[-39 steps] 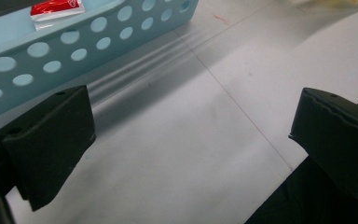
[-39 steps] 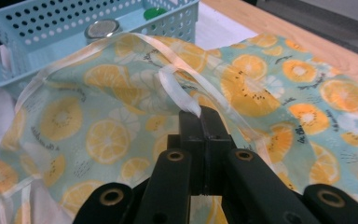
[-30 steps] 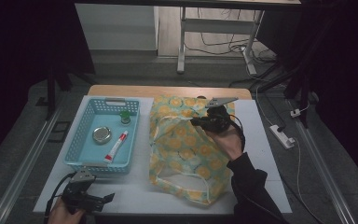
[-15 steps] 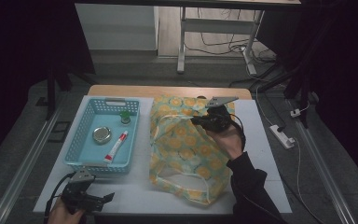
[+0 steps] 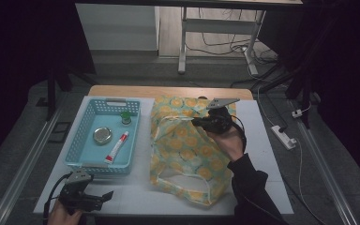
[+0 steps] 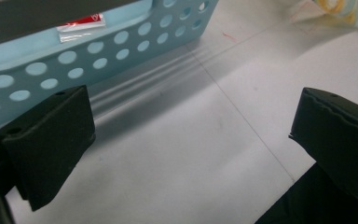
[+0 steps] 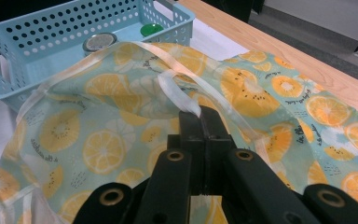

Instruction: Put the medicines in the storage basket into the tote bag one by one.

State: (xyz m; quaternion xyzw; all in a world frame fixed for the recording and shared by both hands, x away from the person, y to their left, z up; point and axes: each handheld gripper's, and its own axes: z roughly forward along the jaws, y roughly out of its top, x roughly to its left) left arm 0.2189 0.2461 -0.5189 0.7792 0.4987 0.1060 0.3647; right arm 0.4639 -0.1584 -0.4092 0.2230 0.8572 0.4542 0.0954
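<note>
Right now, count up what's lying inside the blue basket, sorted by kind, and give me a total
Inside the blue basket:
Round metal tin: 1
Green cap, round and small; what it tops I cannot tell: 1
Red and white tube: 1
Total: 3

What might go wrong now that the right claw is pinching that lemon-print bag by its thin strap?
The right gripper is shut on only a thin strap of the bag, so the strap could slip free if pulled. The bag lies close beside the basket, so lifting it might drag cloth against the basket's side. The left gripper is open at the table's near edge, holding nothing, so the bag's mouth is unsupported.
</note>
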